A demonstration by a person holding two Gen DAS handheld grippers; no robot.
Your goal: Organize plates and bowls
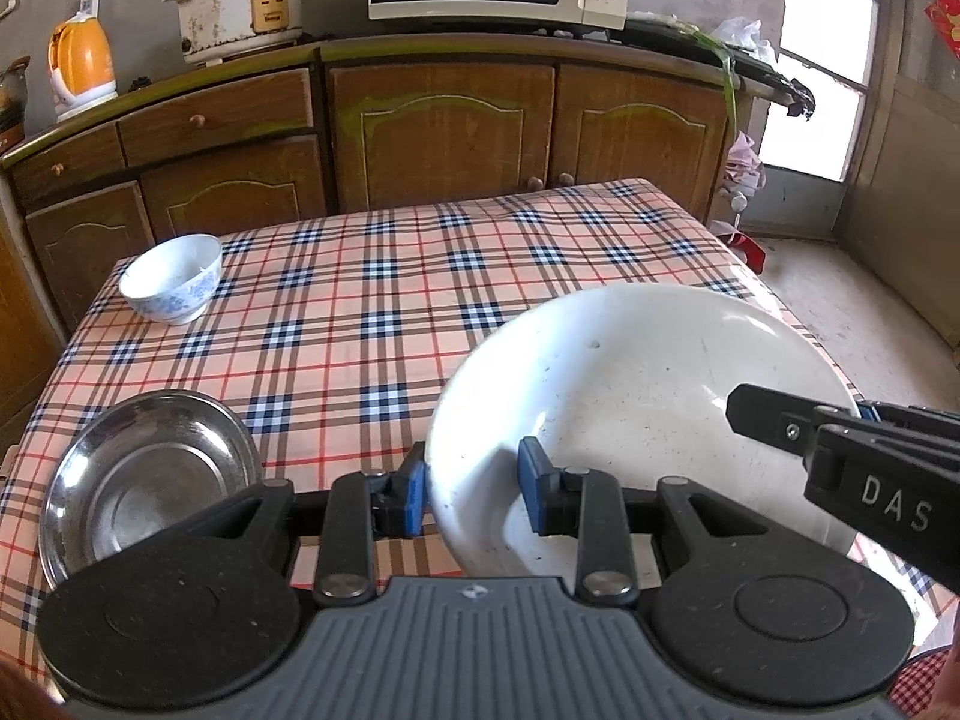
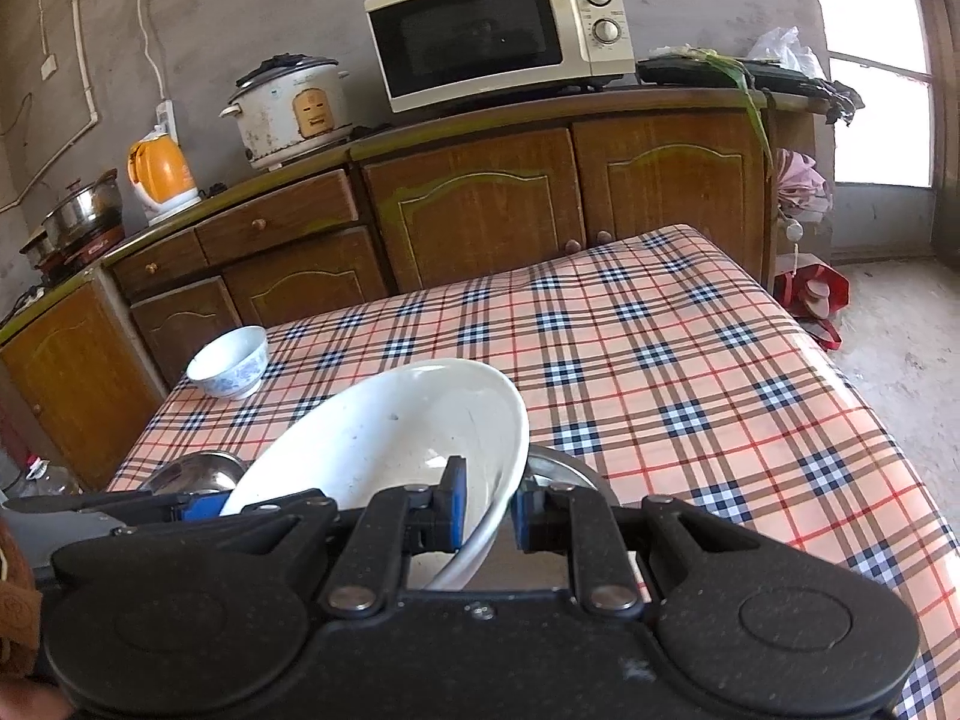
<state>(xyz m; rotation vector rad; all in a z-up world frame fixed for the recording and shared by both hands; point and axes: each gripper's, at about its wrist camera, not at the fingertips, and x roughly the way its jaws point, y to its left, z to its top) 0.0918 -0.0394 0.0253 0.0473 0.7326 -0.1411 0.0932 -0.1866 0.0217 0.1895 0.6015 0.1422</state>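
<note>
The left tongs (image 1: 474, 495) are clamped on the near rim of the large white dish (image 1: 636, 396), one blue pad outside the wall and one inside; the right tongs (image 2: 486, 507) are clenched on the opposite rim of the same dish (image 2: 390, 438), so it hangs tilted between the two above the checked tablecloth (image 1: 384, 300). The near part of the dish is cut off behind each tool's body, and whether its underside touches the cloth cannot be told.

In the left wrist view the right tongs (image 1: 774, 420) enter from the right, and only their black fingers and the letters DAS show; their pads lie behind the dish rim. In the right wrist view the left tongs (image 2: 198, 507) are a dark shape with a blue pad at the lower left, mostly hidden by the dish.

The steel plate (image 1: 150, 480) lies whole just left of the left tongs; from the right wrist only a sliver of it (image 2: 198, 474) shows beside the dish, and another steel rim (image 2: 564, 465) peeks out just right of the right tongs' pad. The small blue-patterned bowl (image 1: 171, 276) stands well ahead and left, near the far left table corner.

Ahead and to the right of both tongs the cloth (image 2: 690, 372) lies open up to the far edge by the wooden cabinets (image 2: 468, 204); the right table edge drops to bare floor (image 2: 900, 372).
</note>
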